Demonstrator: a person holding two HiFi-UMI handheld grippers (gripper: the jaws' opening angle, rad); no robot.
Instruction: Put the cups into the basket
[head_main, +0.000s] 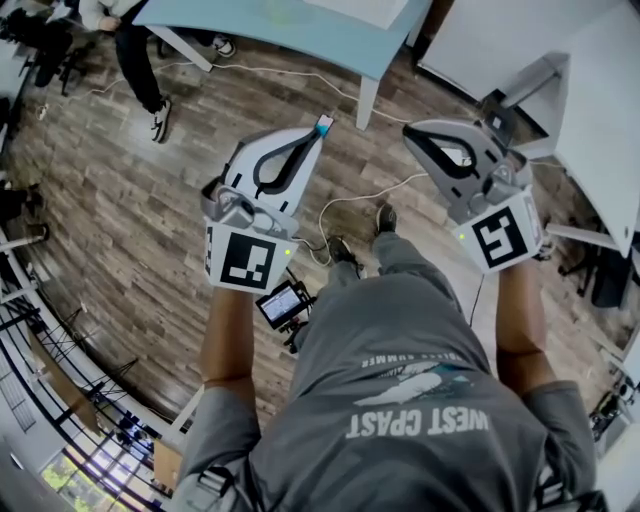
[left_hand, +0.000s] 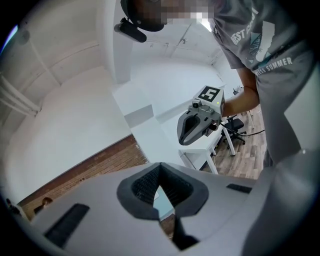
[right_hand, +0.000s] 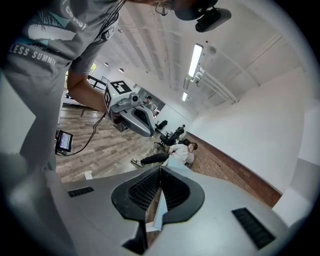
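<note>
No cup and no basket shows in any view. I hold both grippers up in front of me, high over a wooden floor (head_main: 120, 210). My left gripper (head_main: 322, 125) is shut, its tips meeting with nothing between them (left_hand: 160, 167). My right gripper (head_main: 412, 133) is also shut and empty (right_hand: 161, 170). Each gripper shows in the other's view: the right one (left_hand: 197, 122) against a white wall, the left one (right_hand: 132, 115) over the floor.
A teal-topped table (head_main: 300, 30) stands ahead and white tables (head_main: 600, 110) stand to the right. A person's legs (head_main: 140, 60) are at the upper left. A cable (head_main: 340, 205) lies on the floor, and a small monitor (head_main: 283, 303) hangs at my waist.
</note>
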